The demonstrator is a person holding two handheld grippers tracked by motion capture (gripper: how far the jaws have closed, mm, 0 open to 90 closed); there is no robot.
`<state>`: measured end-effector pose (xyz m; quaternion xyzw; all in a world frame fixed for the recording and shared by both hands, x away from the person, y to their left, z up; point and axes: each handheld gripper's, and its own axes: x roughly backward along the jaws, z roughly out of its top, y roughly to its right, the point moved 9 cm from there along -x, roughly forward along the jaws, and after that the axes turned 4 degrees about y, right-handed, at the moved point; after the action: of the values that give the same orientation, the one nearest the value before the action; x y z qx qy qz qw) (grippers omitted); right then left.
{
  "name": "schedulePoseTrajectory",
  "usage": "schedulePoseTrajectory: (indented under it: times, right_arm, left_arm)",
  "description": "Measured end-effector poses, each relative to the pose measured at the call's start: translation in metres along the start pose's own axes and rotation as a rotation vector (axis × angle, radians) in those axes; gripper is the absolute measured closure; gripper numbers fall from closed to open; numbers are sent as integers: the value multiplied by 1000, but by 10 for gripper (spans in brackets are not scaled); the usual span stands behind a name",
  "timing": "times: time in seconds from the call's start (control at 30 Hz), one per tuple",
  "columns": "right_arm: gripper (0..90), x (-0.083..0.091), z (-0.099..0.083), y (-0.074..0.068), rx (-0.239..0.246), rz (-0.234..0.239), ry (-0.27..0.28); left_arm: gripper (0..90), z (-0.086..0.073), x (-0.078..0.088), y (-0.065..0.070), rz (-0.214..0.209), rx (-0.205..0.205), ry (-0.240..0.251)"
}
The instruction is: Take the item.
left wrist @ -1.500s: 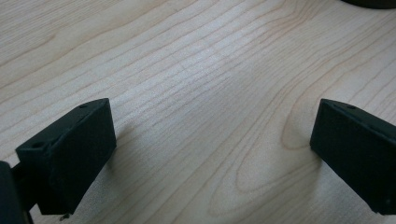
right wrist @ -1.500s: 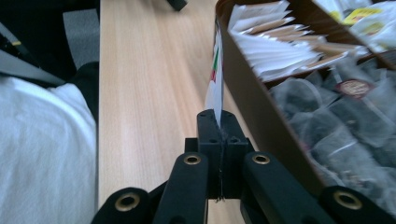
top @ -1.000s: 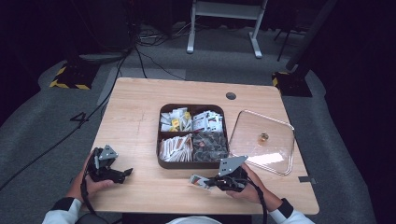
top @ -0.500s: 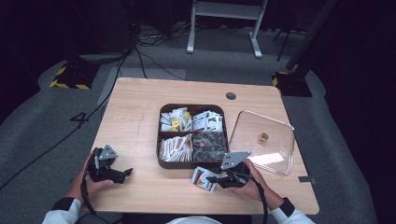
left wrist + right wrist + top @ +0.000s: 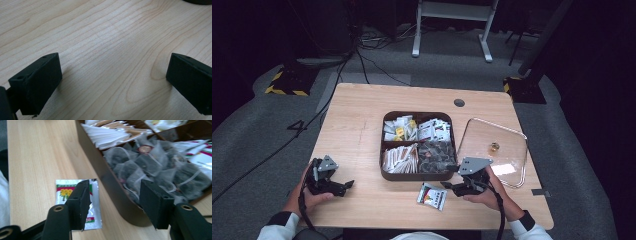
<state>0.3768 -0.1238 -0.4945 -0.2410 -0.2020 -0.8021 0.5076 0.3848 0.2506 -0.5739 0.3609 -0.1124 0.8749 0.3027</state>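
On the wooden table [image 5: 357, 120], largest first: dark compartment tray [image 5: 383, 150] at centre, still stocked with sachets and tea bags; clear lid [image 5: 512, 137] lying flat to its right, apart from it.

Near the tray's front wall, slightly right of centre: right gripper [image 5: 451, 186], its jaws just opened from a full clamp, now standing apart with nothing pinched between them. Seen from the right gripper view [image 5: 113, 202]: left pad passing in front of the packet, right pad in front of the tray's rim, bare wood in the gap.

Just left of that gripper, lying flat on the wood: sachet [image 5: 432, 196], white with a yellow-flower print and red-green stripe [image 5: 93, 202]. A second ago pinched in those jaws; now released and resting free just in front of the tray, shifted a little to the right of where it was held.

At the near left edge: left gripper [image 5: 343, 186], unmoved, jaws spread wide over bare wood [image 5: 113, 82], holding nothing.

Likely meaning: one packet taken out and set down, placing step done, right hand free to pull back or reach for another.
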Motion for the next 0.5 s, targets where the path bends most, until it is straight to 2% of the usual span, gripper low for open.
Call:
schedulePoseTrajectory:
  times: [0.1,0.2,0.37,0.5]
  right_arm:
    - [412,7,0,10,-8,-32,19]
    - [395,14,0,21,-45,-50,43]
    - [381,31,1,44,-70,-114,66]
    - [377,43,-5,67,-84,-182,54]
  left_arm:
    - [4,0,0,0,-1,-1,0]
    - [4,0,0,0,-1,-1,0]
    - [4,0,0,0,0,-1,0]
    - [4,0,0,0,0,-1,0]
